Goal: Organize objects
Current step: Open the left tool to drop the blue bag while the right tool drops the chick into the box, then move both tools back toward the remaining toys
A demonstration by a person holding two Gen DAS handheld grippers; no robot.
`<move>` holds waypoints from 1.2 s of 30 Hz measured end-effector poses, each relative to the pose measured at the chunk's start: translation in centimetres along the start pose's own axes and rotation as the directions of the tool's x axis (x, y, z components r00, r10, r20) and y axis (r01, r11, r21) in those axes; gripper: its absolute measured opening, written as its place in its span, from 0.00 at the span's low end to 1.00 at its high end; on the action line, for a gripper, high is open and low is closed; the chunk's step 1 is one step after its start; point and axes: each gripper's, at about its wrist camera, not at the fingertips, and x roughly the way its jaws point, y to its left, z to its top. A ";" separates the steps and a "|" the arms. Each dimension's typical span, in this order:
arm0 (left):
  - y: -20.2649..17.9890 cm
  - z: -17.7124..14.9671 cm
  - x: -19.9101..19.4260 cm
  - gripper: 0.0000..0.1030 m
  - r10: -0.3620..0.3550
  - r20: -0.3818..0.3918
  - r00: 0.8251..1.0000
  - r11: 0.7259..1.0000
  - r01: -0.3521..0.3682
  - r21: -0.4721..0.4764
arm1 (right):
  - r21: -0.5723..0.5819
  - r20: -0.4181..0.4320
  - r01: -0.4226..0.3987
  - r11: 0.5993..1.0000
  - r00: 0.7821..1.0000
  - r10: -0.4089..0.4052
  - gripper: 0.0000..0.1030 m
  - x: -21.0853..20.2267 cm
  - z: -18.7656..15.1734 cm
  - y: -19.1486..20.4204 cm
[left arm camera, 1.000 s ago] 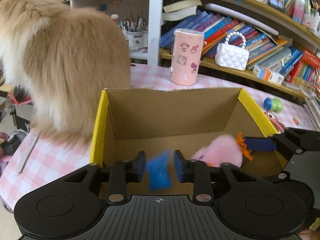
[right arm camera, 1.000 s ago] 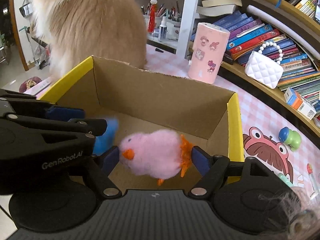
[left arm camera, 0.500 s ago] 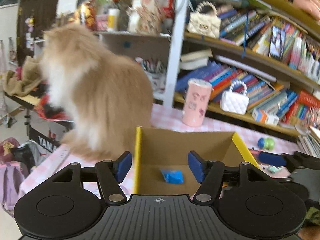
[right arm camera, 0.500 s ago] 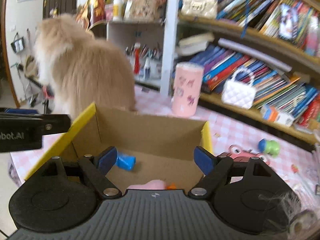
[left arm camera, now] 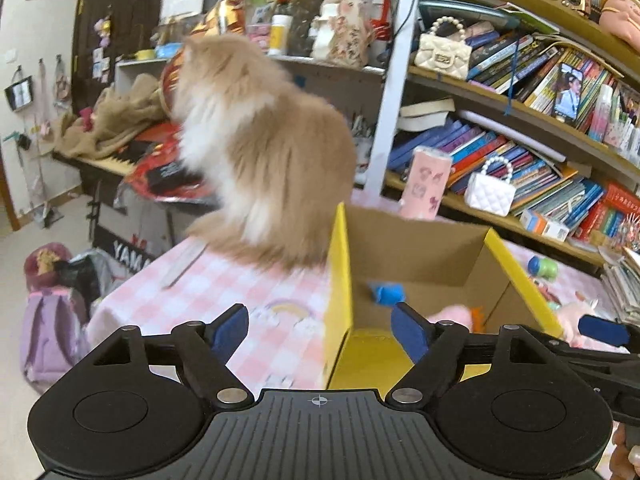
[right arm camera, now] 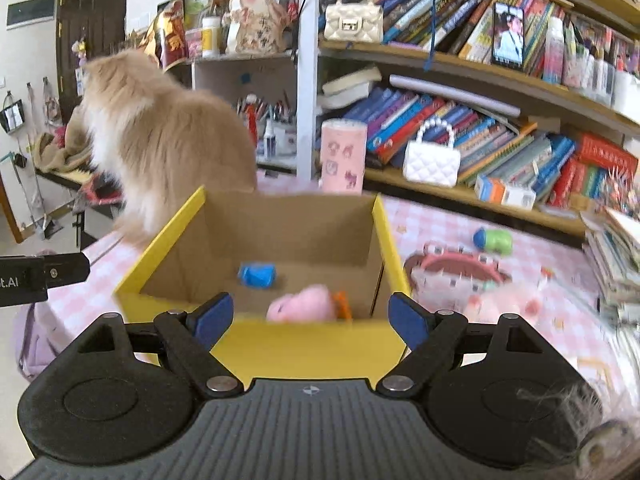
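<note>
A yellow cardboard box (left arm camera: pixel 338 280) (right arm camera: pixel 384 232) stands open on the pink checked table. On its floor lie a small blue toy (left arm camera: pixel 386 293) (right arm camera: pixel 257 275) and a pink plush chick (left arm camera: pixel 452 314) (right arm camera: pixel 304 304). My left gripper (left arm camera: pixel 320 326) hovers in front of the box's left corner, jaws opening, nothing between them. My right gripper (right arm camera: pixel 310 320) hangs before the box's near wall, jaws also opening and empty. The right gripper's blue fingertip (left arm camera: pixel 604 330) shows at the right of the left wrist view. The left gripper's black body (right arm camera: pixel 40 276) shows at the left edge of the right wrist view.
A fluffy tan cat (left arm camera: pixel 264 152) (right arm camera: pixel 160 136) sits on the table just left of and behind the box. A pink tumbler (right arm camera: pixel 343 156) and a white purse (right arm camera: pixel 431 160) stand behind it. A green-blue toy (right arm camera: pixel 494 240) and a pink plush (right arm camera: pixel 500 304) lie to the right.
Both grippers let go of their toys inside the box, the blue one and the pink chick. Both then drew back and upward out of it with jaws spreading wider.
</note>
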 end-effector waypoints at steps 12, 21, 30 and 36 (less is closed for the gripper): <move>1.5 -4.9 -4.4 0.82 0.016 -0.051 0.999 0.999 -0.014 0.049 | 0.029 -0.070 0.019 0.999 0.997 -0.017 0.95 -4.8 -5.7 2.7; -0.1 -7.0 -5.4 0.89 -0.054 -0.104 0.993 0.991 0.065 0.114 | 0.080 -0.117 0.085 0.993 0.990 -0.075 0.96 -7.3 -8.2 1.6; -3.3 -8.2 -5.4 0.90 -0.146 -0.165 0.976 0.967 0.175 0.184 | 0.152 -0.192 0.201 0.968 0.967 -0.170 0.96 -8.9 -10.3 -1.5; -5.6 -8.6 -4.8 0.92 -0.191 -0.191 0.963 0.950 0.230 0.210 | 0.170 -0.211 0.260 0.951 0.952 -0.222 0.96 -9.5 -10.8 -3.4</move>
